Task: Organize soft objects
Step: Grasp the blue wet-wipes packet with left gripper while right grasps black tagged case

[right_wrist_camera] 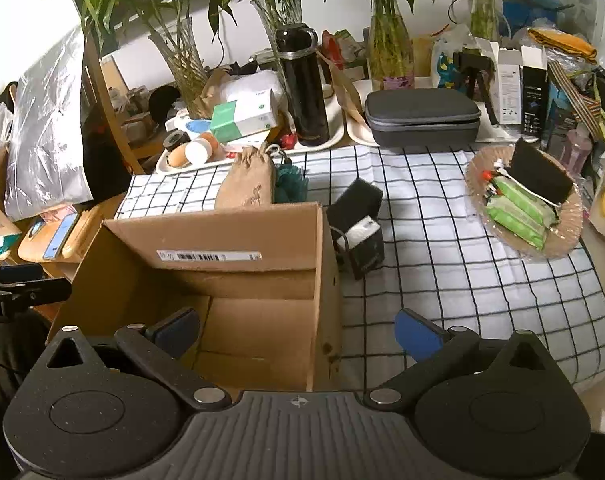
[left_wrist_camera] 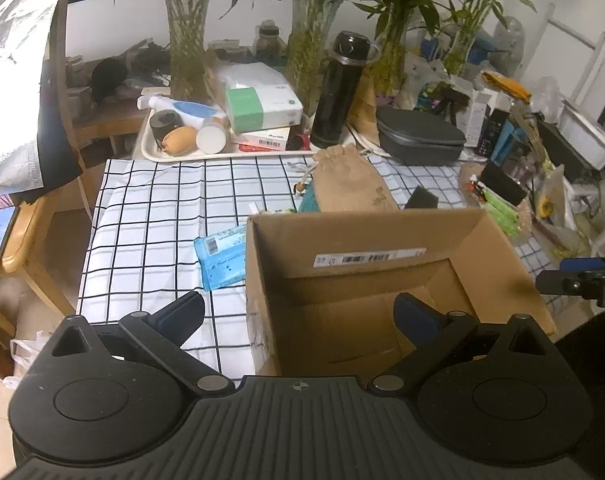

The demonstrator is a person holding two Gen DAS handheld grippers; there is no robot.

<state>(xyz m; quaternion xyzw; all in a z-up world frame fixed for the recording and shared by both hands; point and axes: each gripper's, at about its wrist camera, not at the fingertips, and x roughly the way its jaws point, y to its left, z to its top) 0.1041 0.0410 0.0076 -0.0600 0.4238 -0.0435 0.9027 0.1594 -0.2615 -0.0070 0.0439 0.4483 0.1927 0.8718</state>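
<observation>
Left wrist view had the left gripper point(left_wrist_camera: 298, 316) hanging over the near-left corner of the open cardboard box point(left_wrist_camera: 382, 304), fingers spread wide with nothing between them. Right gripper point(right_wrist_camera: 298, 332) sat over the box's right wall, fingers also spread and empty.

The box looked empty inside, so my guess is the sorting had barely started and both hands were between picks.

Closest soft thing was the blue tissue pack point(left_wrist_camera: 220, 258), lying flat on the checkered desk cloth point(left_wrist_camera: 150, 216) right against the box's left wall. Its long axis ran roughly away from the camera, leaning a bit left at the far end. The next move probably calls for the left gripper to swing left, drop down, and pinch across the pack's short side.

Beyond the box lay a brown drawstring pouch point(right_wrist_camera: 248, 184), long axis pointing away, neck at the far end. A black sponge point(right_wrist_camera: 358, 200) was just right of the box.
</observation>
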